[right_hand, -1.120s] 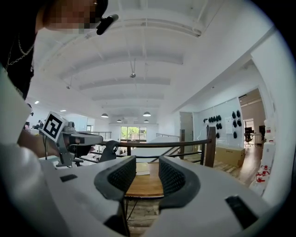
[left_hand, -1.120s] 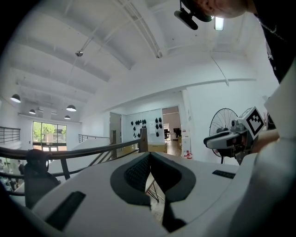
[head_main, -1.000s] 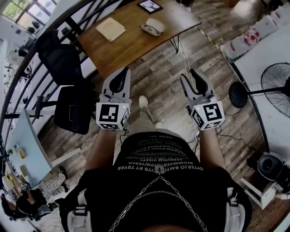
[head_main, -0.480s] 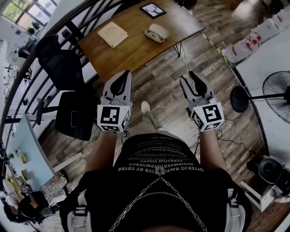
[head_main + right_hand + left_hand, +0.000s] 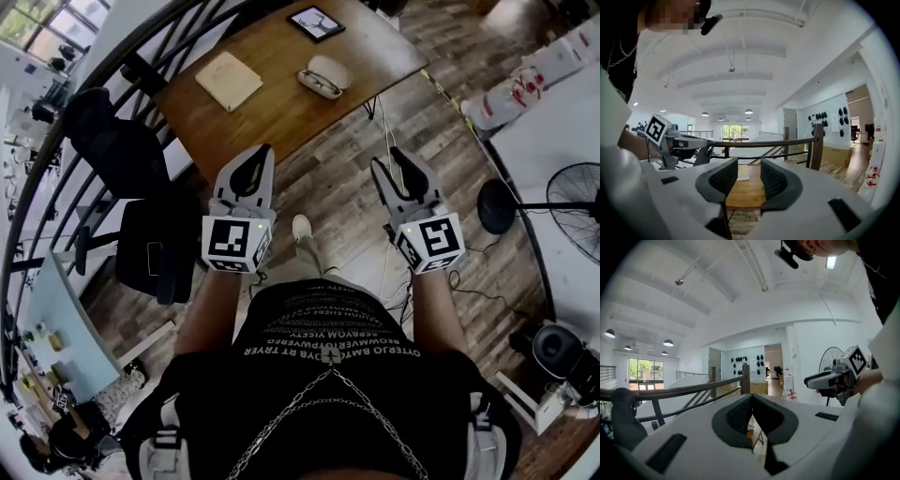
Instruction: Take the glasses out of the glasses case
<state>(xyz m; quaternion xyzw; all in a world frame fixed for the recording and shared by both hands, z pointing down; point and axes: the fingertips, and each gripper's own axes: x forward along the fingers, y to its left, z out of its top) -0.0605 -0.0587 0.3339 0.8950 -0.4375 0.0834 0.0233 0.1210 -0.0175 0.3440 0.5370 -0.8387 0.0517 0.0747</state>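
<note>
A white glasses case [image 5: 322, 74] lies open on the wooden table [image 5: 281, 103] at the top of the head view, with dark glasses inside it. Both grippers hang in the air well short of the table, over the wood floor. My left gripper [image 5: 255, 156] is shut, its pads meeting at the tip [image 5: 751, 398], and holds nothing. My right gripper [image 5: 396, 161] is open, with a gap between its ridged pads [image 5: 749, 172] through which the table top shows. Each gripper sees the other at its side.
A tablet [image 5: 315, 22] and a flat beige pad [image 5: 229, 80] lie on the table beside the case. A black office chair [image 5: 141, 206] stands left, by a dark railing [image 5: 56, 150]. A standing fan [image 5: 574, 202] and a white table [image 5: 553, 122] are right.
The table with the case has slid lower and nearer in the head view as the person moves toward it. Both grippers keep their pose and jaw state.
</note>
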